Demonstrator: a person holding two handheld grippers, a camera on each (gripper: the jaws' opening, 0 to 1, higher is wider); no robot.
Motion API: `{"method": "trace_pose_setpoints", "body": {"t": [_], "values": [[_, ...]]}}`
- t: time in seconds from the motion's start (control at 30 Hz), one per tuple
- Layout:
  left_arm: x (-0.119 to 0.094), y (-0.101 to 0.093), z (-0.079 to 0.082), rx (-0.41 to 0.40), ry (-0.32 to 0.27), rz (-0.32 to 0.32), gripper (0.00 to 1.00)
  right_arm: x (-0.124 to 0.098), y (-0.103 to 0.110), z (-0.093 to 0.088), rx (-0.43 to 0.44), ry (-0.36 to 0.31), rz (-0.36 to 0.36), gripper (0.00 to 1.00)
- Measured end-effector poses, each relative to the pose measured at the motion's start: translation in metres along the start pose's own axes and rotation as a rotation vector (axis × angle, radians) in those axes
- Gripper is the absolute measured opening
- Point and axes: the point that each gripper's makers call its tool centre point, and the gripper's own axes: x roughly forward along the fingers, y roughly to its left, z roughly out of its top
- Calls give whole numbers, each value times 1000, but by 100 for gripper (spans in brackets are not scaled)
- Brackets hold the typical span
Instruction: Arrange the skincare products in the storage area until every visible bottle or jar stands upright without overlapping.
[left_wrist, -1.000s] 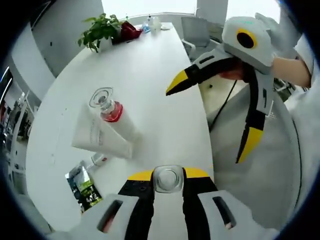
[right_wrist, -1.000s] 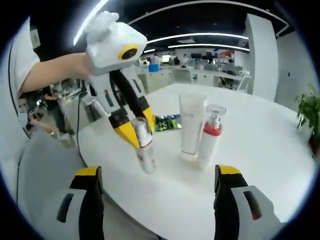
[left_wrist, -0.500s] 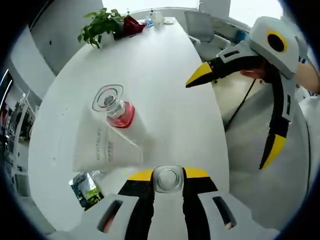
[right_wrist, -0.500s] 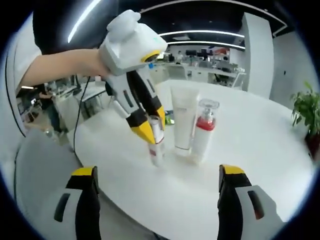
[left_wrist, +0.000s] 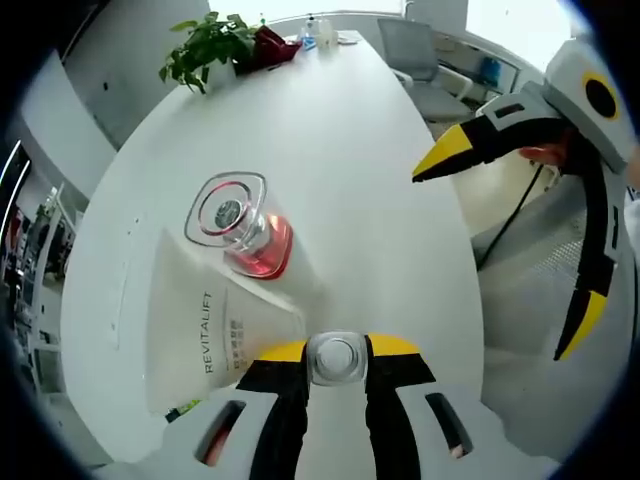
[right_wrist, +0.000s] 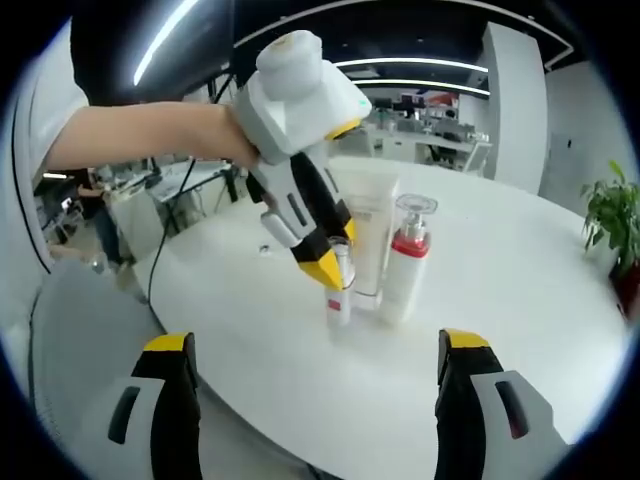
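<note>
Yellow-tipped, the left gripper (right_wrist: 335, 262) had carried the small bottle (right_wrist: 340, 290), clamped in its jaws, down upright onto the white table (right_wrist: 520, 300) just beside the tube (right_wrist: 368, 235) and pump bottle (right_wrist: 405, 262); release remained. Right gripper (right_wrist: 315, 400) hung wide open near the table's edge.

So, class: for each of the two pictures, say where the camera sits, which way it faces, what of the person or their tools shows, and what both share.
Left gripper view: rides the left gripper, looking steeply down on the white table; its jaws clamp a small bottle, beside the white tube and red-collared pump bottle; the right gripper enters from the right.
Right gripper view: rides the right gripper, facing level across the table; the left gripper and a forearm show.
Shared: table, tube, pump bottle, small bottle, potted plant.
</note>
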Motion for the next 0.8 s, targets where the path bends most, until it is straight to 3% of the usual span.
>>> {"method": "trace_pose_setpoints", "body": {"t": [0.37, 0.8], "values": [[8, 8, 6, -10, -19, 15, 25, 1, 0, 0, -3, 4, 0, 99], [10, 2, 9, 12, -28, -4, 25, 2, -1, -1, -2, 7, 3, 99]]}}
